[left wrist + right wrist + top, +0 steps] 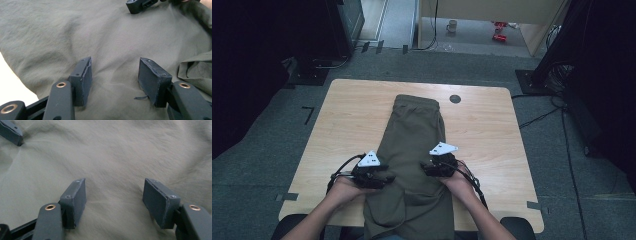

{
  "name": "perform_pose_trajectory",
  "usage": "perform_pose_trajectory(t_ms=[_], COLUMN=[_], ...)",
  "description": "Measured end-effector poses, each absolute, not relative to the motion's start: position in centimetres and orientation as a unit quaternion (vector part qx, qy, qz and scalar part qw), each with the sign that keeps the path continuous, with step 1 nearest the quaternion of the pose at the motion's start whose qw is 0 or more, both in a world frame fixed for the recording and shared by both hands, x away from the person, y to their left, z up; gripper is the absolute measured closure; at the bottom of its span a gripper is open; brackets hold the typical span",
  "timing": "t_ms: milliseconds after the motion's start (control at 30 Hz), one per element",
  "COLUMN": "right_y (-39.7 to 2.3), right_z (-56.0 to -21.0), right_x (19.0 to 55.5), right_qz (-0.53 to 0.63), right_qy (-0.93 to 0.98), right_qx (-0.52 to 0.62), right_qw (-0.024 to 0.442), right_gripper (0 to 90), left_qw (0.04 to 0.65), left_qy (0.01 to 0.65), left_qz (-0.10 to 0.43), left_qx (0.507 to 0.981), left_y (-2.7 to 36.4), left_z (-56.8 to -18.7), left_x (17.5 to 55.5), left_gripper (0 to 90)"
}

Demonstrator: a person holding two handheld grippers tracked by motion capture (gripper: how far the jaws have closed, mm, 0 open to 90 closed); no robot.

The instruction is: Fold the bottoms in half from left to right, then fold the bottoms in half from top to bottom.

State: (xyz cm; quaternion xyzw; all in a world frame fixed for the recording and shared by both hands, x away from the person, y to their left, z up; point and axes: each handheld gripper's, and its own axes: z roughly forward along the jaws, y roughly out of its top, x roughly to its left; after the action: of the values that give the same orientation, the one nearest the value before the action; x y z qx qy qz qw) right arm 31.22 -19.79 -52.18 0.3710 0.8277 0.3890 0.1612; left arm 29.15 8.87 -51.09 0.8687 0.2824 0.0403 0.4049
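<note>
At the left edge of the olive-green shorts (414,150) sits the left gripper (384,177), carried in the person's left hand (343,188), with its grey three-cornered plate on top. Seen from the left gripper view, its jaws stand apart over the cloth (105,37), nothing pinched between them; the pads hover at or just on the fabric, and I cannot tell for sure whether they touch it. Pale desk (10,82) shows past the garment's edge at the lower left of that view.

Between the two grippers the shorts lie flat along the middle of the wooden desk (347,115), waistband at the far end, the near end hanging over the desk's front edge toward the person.

On the garment's right edge is the right gripper (428,169), in the right hand (458,181). From the right gripper view its jaws are likewise parted above the blurred fabric (120,152), gripping nothing, with a tip of the left gripper (11,132) at the top left corner.
</note>
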Motion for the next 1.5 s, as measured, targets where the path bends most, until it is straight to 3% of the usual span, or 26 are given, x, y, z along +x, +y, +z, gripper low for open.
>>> perform_pose_trajectory(t_ms=[700,967,1133,1500], right_y=[-19.9,-21.2,-21.5,-22.3], right_z=[-51.0,-49.9,-49.5,-49.8], right_x=[32.1,33.6,35.0,37.3], right_qz=[0.398,0.413,0.408,0.393], right_qy=[0.814,0.796,0.795,0.792], right_qx=[0.397,0.416,0.424,0.441], right_qw=[0.144,0.148,0.152,0.158], right_gripper=[34.9,36.4,36.8,36.5], left_qw=[0.413,0.427,0.422,0.432], left_qy=[0.286,0.310,0.321,0.350], left_qz=[0.047,0.071,0.065,0.064], left_qx=[0.864,0.847,0.845,0.829], left_y=[9.6,10.2,10.7,10.7], left_z=[-49.9,-49.1,-49.2,-48.8], left_x=[30.6,33.4,34.4,37.8], left_gripper=[42.8,42.1,45.9,45.4])
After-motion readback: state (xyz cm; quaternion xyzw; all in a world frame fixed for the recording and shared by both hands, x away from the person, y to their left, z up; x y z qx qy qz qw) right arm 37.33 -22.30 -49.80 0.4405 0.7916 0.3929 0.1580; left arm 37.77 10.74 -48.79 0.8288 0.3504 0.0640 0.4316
